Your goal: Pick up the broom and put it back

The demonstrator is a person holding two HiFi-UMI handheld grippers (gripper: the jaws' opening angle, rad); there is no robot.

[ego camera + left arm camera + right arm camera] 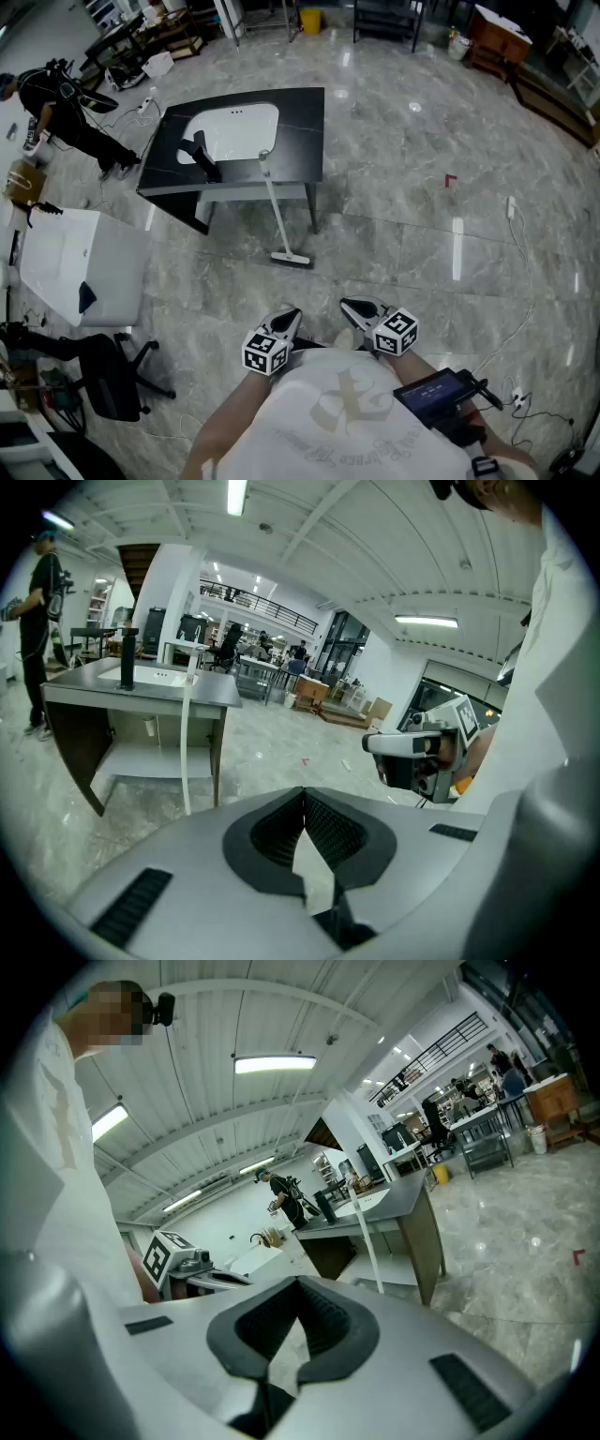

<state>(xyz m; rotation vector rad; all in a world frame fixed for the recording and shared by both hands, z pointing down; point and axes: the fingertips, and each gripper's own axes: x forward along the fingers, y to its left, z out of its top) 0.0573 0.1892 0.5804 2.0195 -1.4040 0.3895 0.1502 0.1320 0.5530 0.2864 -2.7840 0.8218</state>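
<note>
The jaws of the left gripper (287,322) and of the right gripper (356,309) are pressing together on nothing. Both are waiting well apart from the sink table (300,122), I think because the reach is not yet begun. The broom (276,208) is leaning against the table's front edge so it is not falling. Its long axis is running steeply, with the handle tip up at the edge and the head down on the floor before the table.
</note>
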